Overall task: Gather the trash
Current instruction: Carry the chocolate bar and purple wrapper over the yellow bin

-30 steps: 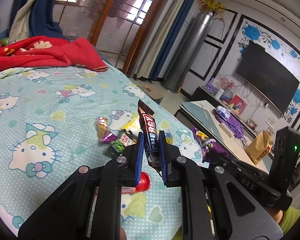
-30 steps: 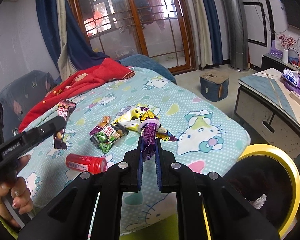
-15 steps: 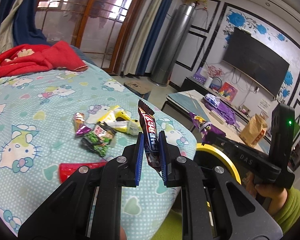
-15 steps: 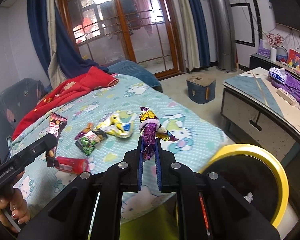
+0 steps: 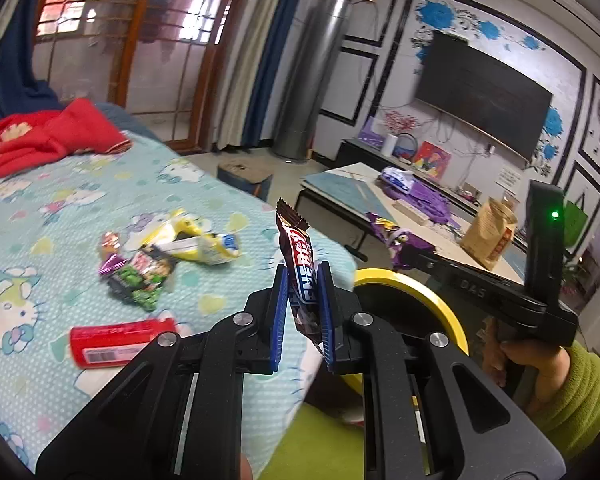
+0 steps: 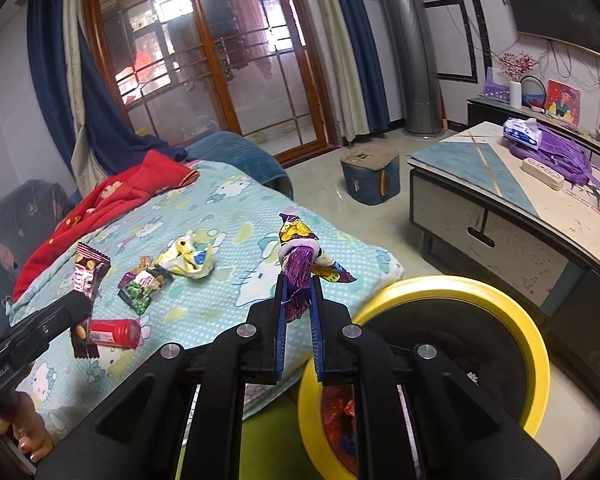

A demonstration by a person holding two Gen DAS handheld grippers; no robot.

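Both wrist views have been swung away from the middle of the bed toward its corner since the earlier frames, so that a yellow-rimmed trash bin (image 6: 456, 292) beside the bed is now seen almost whole in the right view, and its rim is now seen in the left.

An energy bar wrapper (image 5: 302, 276) is held upright by the left gripper (image 5: 303, 312), whose jaws are clamped on its lower half. A crumpled purple snack wrapper (image 6: 298, 268) is pinched in the same way by the right gripper (image 6: 299, 320), jaws closed on it, just short of the bin's rim. Both pieces appear to be carried high and clear of the bedding so they can be dropped into the bin's dark opening, where some red litter is already visible.

More trash is left on the Hello Kitty bedsheet (image 5: 52, 216): a red cylindrical tube (image 5: 120, 342) lying on its side, a green snack packet (image 5: 142, 276), a small purple-and-orange candy wrapper (image 5: 110, 254) and a crumpled yellow-and-white wrapper (image 5: 196, 240), grouped near each other. A red blanket (image 6: 116, 196) is bunched at the far end of the bed. Beyond the bin, a low counter (image 6: 496, 196) with purple items on it is seen.
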